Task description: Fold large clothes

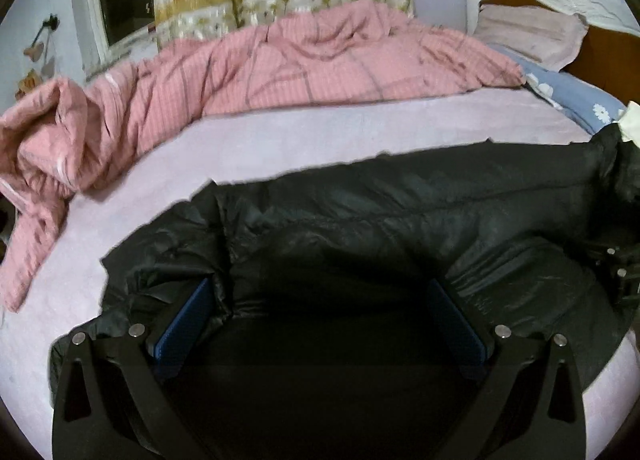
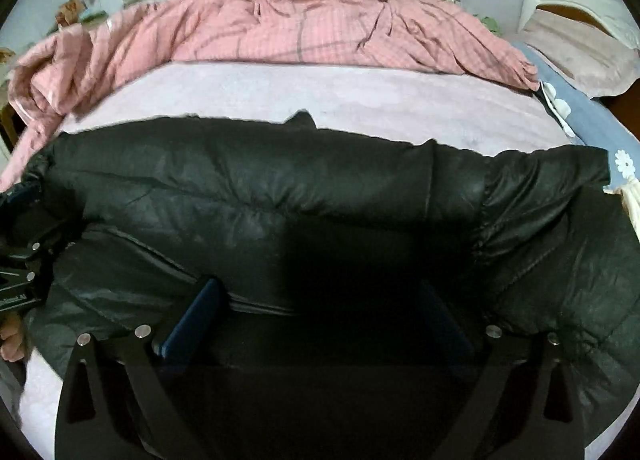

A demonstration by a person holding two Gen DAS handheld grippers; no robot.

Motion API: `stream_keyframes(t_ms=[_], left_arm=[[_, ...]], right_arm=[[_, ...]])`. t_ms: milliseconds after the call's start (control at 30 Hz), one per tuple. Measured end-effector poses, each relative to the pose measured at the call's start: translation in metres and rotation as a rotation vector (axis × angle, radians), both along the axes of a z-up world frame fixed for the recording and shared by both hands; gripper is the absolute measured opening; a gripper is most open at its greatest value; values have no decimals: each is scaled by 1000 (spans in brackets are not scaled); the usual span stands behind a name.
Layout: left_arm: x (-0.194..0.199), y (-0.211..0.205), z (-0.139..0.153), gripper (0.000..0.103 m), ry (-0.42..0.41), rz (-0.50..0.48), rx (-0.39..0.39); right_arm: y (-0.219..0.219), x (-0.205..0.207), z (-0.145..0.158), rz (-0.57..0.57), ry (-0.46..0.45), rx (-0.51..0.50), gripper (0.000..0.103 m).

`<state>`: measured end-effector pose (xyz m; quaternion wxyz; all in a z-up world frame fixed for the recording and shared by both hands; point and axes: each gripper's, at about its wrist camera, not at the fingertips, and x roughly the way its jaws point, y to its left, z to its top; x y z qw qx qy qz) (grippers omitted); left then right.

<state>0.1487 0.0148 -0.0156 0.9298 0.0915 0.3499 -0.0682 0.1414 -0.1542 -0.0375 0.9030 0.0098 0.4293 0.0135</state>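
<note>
I see the black puffer jacket (image 2: 256, 187) spread lengthwise along the near edge of the bed (image 1: 360, 131), on the lilac sheet — a rumpled pink quilt (image 1: 248, 71) heaped along the far edge. My left gripper (image 1: 320, 300) sits spread wide, blue pads pressed into the jacket's padding. My right gripper (image 2: 320, 300) is likewise spread over the jacket — neither pinches any fabric.

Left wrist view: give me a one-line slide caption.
Left claw open wide over the black puffer jacket spread on the lilac bed sheet, pink quilt bunched behind.
</note>
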Motion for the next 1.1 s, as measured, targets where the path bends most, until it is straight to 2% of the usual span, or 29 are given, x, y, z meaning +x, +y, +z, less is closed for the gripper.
stream_keyframes(t_ms=[100,167,200,233,267,333,367,400,433,467,500,567,633,667,867,1000,1100], left_arm=[[-27,6,32,103,-142,-44,3],[-48,20,55,103,-233,-38,-37],[-56,28,64,102,-272,-2,-64],[-65,36,71,94,-302,22,-97],[-71,41,76,86,-302,-4,-138],[-75,46,80,52,-238,-114,-219],[-74,46,80,44,-208,-167,-256],[-72,46,78,35,-171,-209,-286],[-66,44,73,31,-131,-222,-286],[-58,42,66,30,-99,-204,-263],[-49,41,58,30,-76,-170,-231],[-28,49,38,29,-40,-57,-163],[-7,68,18,22,-55,100,-105],[0,75,11,23,-71,141,-81],[20,118,0,23,-72,317,-112],[34,135,-21,23,52,285,-163],[30,134,-18,25,42,295,-138]], right_arm=[[-8,-16,19,-3,-58,3,96],[-21,-32,40,-22,-138,2,95],[-30,-39,48,-34,-163,14,86],[-41,-44,56,-40,-169,43,66],[-50,-48,59,-30,-162,81,57],[-68,-53,61,-9,-147,156,26],[-73,-55,60,-3,-142,163,22],[-79,-56,57,4,-138,151,21],[-82,-56,56,9,-137,139,20],[-84,-56,53,16,-138,129,19],[-87,-54,50,23,-137,125,19],[-99,-47,40,-43,-127,85,19],[-110,-42,29,-83,-117,71,18],[-114,-40,26,-94,-118,75,18],[-129,-28,13,-155,-112,70,18],[-131,-18,4,-167,-76,74,16],[-130,-17,1,-179,-70,75,16]])
